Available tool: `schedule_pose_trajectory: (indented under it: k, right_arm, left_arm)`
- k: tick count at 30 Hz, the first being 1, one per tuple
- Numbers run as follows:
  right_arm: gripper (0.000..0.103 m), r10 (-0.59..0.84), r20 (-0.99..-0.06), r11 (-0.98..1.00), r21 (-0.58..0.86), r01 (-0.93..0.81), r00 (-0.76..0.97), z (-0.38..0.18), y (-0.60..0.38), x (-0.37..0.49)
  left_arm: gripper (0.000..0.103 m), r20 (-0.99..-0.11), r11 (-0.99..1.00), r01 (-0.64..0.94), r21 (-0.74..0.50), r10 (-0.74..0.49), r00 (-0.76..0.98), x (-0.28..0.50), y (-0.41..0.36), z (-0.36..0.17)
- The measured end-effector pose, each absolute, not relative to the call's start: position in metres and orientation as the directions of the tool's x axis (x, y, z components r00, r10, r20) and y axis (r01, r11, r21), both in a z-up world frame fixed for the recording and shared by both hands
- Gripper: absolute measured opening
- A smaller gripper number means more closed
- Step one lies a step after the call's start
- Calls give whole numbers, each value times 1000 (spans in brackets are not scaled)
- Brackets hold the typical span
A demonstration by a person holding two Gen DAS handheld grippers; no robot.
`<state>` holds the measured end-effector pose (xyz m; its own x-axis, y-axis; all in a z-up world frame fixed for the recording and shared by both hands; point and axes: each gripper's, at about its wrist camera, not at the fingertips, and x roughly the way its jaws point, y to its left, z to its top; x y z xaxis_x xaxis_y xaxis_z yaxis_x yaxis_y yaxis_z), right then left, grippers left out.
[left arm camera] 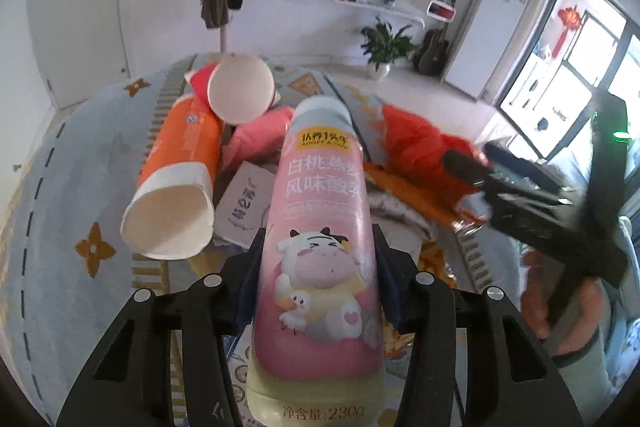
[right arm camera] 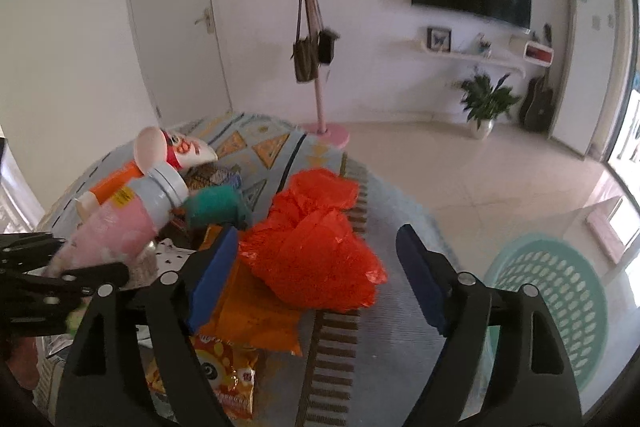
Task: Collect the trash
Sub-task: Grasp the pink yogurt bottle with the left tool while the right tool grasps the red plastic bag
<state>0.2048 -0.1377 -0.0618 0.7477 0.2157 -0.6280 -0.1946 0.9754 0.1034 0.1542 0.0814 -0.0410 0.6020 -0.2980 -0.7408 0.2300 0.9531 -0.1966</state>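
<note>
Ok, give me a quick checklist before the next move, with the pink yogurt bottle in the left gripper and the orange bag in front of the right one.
1. Left gripper clamped on pink yogurt bottle: ok.
2. Bottle cap on: ok.
3. Right gripper open: ok.
4. Crumpled orange plastic bag between the right fingers: ok, not yet pinched.
5. Teal plastic basket within view, on the floor at right: ok.
6. Basket's inside free: cannot tell.
</note>
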Motion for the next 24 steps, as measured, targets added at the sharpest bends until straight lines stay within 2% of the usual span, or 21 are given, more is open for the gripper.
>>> schedule_pose_trajectory:
  k: [5, 6, 10, 16, 21, 24]
  right_arm:
    - [77, 300, -696, 953, 242, -179, 652, -89, -146, 227]
    - [61, 313, -695, 949, 261, -178, 648, -93, -148, 227]
    - [45, 308, -668, 950, 250, -185, 677, -89, -151, 220]
    - [43, 271, -545, 961, 193, -196, 794, -49, -165, 183]
    - [43, 220, -494, 969, 206, -133, 841, -26, -205, 148]
    - [43, 136, -496, 980, 192, -45, 858, -25, -238, 128]
  left_arm:
    - [47, -713, 949, 241, -202, -311, 629, 144, 76, -32]
    - [47, -708, 949, 244, -197, -310, 635, 143, 74, -29]
    - [47, -684, 946, 253, -200, -320, 656, 133, 71, -21]
    - [47, -601, 926, 297, -235, -378, 704, 121, 54, 5]
    - [47, -540, 897, 373, -237, -441, 717, 117, 7, 31]
    - [47, -531, 877, 413, -245, -478, 700, 120, -34, 37]
